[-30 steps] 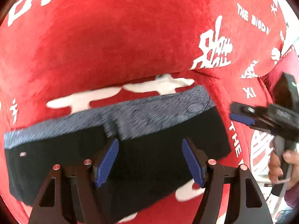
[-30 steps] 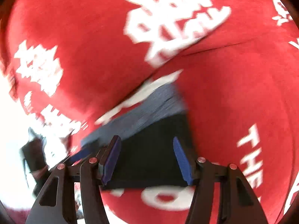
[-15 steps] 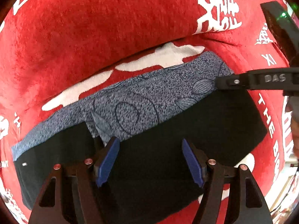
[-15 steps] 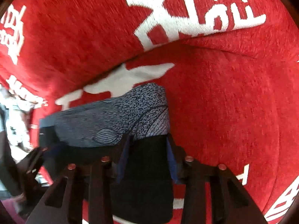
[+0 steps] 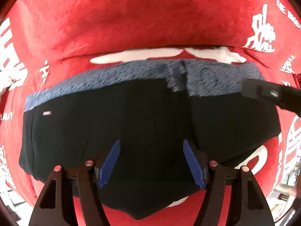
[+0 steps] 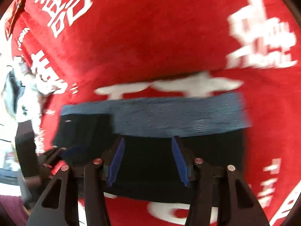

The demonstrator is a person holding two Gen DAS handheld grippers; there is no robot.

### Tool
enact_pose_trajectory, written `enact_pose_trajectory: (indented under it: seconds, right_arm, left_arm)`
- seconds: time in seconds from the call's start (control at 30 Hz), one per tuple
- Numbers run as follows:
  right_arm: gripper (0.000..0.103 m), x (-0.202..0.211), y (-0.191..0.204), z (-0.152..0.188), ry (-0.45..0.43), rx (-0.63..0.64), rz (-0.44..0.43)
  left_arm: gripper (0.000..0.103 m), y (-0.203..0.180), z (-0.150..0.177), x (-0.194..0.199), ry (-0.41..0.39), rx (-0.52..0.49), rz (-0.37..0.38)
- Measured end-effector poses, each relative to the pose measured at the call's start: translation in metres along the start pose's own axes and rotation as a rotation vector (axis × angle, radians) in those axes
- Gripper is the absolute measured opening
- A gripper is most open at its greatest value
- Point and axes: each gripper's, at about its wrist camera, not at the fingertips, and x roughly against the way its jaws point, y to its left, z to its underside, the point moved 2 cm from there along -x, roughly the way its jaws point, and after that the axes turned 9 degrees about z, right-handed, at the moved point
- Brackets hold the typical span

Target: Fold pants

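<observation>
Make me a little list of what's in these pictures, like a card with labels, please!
surface: red cloth with white lettering
clothing: pants, black, with a blue-grey patterned band along the far edge, lying flat on the cloth
small detail: light tag near the pants' left end
left hand-held gripper: open, over the black part
right hand-held gripper: open, over the pants, holding nothing
picture quality: right wrist view blurred

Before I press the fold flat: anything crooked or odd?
One thing: the black pants do not cover the patterned blue layer, which shows as a strip along the far edge. Both grippers, left and right, are open.
</observation>
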Motion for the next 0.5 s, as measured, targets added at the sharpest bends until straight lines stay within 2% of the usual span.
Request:
enact_pose_trajectory:
  seconds: [0.1,0.17,0.2,0.23,0.33,0.43,0.47,0.5]
  right_arm:
    - [0.053,-0.036,0.026,-0.008,0.034,-0.061,-0.067]
    - [0.053,-0.066,0.028,-0.003,0.135,-0.091,-0.088]
    - [0.053,-0.072,0.034,0.001,0.15,-0.084,-0.078]
    - [0.053,-0.07,0.04,0.002,0.129,-0.046,-0.058]
    - [0.053,-0.063,0.057,0.023,0.161,0.067,-0.033]
    - [0.053,-0.057,0.065,0.035,0.179,0.089,-0.001]
    - [0.053,-0.055,0.064,0.038,0.185,0.07,0.001]
    - [0.053,-0.054,0.062,0.038,0.192,0.051,0.003]
  left_arm:
    - [0.071,0.001,0.007,0.001,-0.01,0.003,0.004]
    - [0.071,0.004,0.014,-0.001,-0.002,0.004,0.005]
    - [0.071,0.007,0.018,-0.001,0.005,0.013,0.012]
    - [0.071,0.008,0.02,-0.001,0.009,0.019,0.016]
    - [0.071,0.014,0.027,-0.002,0.014,0.028,0.015]
    - [0.071,0.021,0.03,0.007,0.004,0.052,0.034]
    - [0.073,0.023,0.031,0.01,-0.004,0.059,0.039]
    - [0.088,0.026,0.033,0.013,-0.01,0.067,0.04]
